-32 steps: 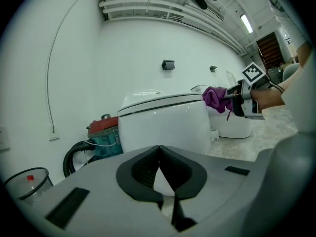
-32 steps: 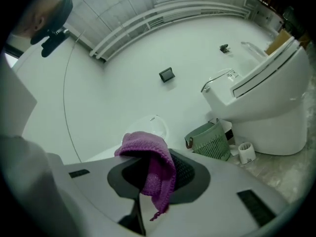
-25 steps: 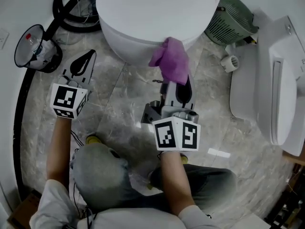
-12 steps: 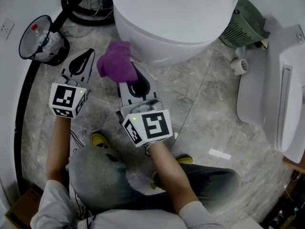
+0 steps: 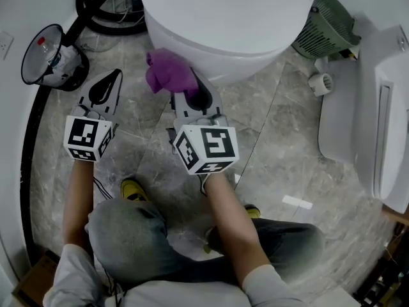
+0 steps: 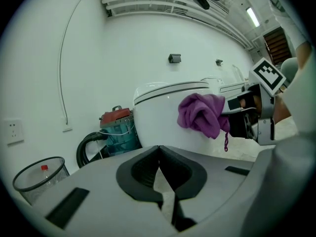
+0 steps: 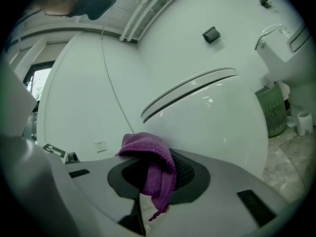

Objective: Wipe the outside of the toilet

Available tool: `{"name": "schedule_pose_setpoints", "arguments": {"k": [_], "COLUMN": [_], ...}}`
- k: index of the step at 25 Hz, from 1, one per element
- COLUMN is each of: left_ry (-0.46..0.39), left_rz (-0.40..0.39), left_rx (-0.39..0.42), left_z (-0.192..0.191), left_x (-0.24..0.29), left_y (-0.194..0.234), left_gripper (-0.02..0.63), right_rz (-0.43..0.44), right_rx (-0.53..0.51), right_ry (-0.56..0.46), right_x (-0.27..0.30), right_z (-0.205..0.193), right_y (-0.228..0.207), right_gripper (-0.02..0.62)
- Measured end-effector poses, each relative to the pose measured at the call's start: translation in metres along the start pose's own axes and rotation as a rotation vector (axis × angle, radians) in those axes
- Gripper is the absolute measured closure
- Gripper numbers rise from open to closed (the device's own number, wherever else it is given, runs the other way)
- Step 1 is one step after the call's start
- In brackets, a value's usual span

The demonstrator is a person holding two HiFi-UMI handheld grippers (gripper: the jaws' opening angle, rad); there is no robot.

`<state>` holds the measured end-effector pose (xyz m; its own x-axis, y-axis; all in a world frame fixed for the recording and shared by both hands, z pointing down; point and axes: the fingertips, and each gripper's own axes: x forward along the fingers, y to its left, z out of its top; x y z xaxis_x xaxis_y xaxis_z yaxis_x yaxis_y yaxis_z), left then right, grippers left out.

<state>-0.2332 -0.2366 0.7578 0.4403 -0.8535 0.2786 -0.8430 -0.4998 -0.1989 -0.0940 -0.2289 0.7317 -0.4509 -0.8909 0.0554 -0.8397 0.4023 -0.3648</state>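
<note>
Purple cloth met the toilet bowl's lower left side.

The right gripper [image 5: 192, 89] was clamped on a purple cloth [image 5: 167, 71], which bunched up against the outer curve of the white toilet [image 5: 223, 11], low near the marble floor [image 5: 287, 139]. The left gripper [image 5: 113, 77] hovered beside it, jaws together on nothing. To my eye only a fold was pinched, so dragging it round the bowl might tug the cloth free, or let bare jaw tips scrape the porcelain. A wire bin [image 5: 48, 56] stood well apart.
</note>
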Motion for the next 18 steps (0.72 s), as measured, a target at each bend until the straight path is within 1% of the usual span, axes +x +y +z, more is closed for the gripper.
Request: {"name": "schedule_pose_setpoints", "arguments": {"k": [3, 8, 11, 18], "left_ry": [-0.007, -0.005, -0.001, 0.007], "left_rz": [-0.012, -0.035, -0.052, -0.084], "left_rx": [0.009, 0.015, 0.021, 0.044], "left_z": [0.004, 0.008, 0.008, 0.01], "left_x": [0.006, 0.016, 0.022, 0.036], "left_y": [-0.01, -0.027, -0.039, -0.066], "left_gripper": [0.589, 0.589, 0.589, 0.589], "right_rz": [-0.035, -0.071, -0.103, -0.231], "right_rx": [0.018, 0.035, 0.07, 0.108], "right_ry": [-0.026, -0.042, -0.056, -0.084], "right_x": [-0.015, -0.034, -0.046, -0.071], "right_z": [0.007, 0.014, 0.016, 0.024], "right_y": [-0.024, -0.048, -0.066, -0.133], "right_gripper": [0.502, 0.5, 0.5, 0.499]}}
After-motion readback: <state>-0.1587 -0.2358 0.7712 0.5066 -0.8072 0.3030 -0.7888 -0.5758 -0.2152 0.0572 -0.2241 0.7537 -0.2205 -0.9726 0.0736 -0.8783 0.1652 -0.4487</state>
